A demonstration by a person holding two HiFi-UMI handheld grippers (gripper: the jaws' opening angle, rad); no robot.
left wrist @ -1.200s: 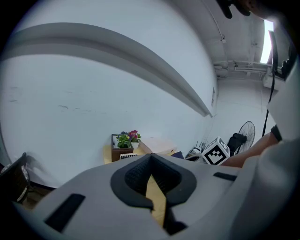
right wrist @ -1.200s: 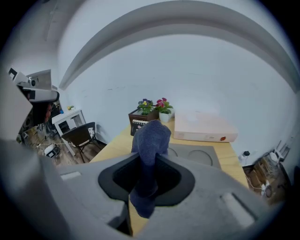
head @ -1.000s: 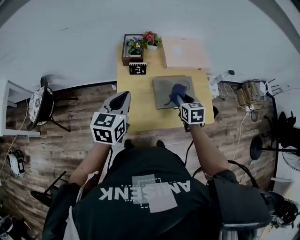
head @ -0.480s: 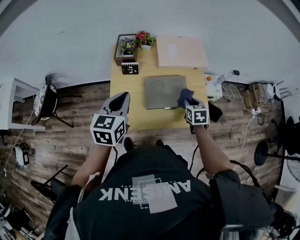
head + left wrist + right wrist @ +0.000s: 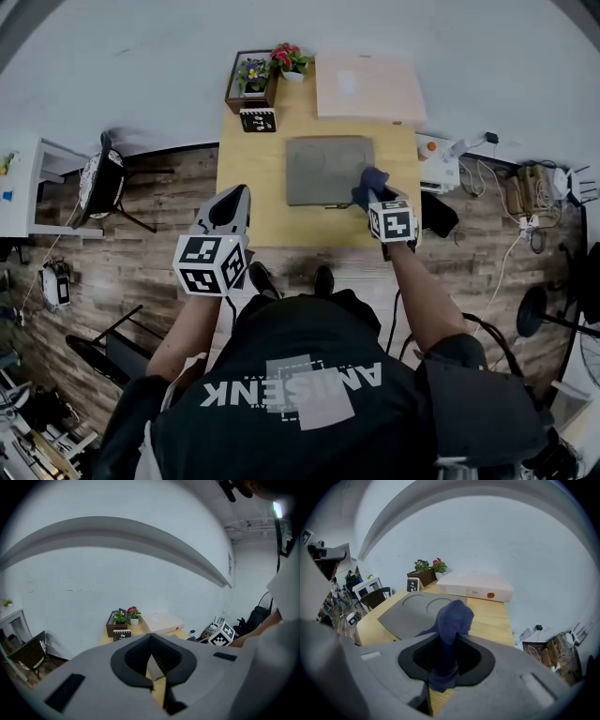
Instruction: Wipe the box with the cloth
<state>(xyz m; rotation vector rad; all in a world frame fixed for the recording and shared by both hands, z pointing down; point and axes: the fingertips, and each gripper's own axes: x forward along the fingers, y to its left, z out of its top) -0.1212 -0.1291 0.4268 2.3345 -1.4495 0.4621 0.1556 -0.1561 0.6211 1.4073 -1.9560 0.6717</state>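
My right gripper [image 5: 449, 641] has its jaws clamped on the blue cloth [image 5: 453, 616], which bunches up over the near right corner of the flat grey box [image 5: 323, 169] on the wooden table [image 5: 253, 211]. I cannot tell whether cloth meets box. My left gripper [image 5: 150, 637], jaws pressed together and empty, hangs by the table's near left corner. Potted flowers [image 5: 286, 61] stand at the back.

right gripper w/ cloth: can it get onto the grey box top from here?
Probably yes. The right gripper, shut on the blue cloth, hangs at the grey box's right edge, and nothing stands between them.
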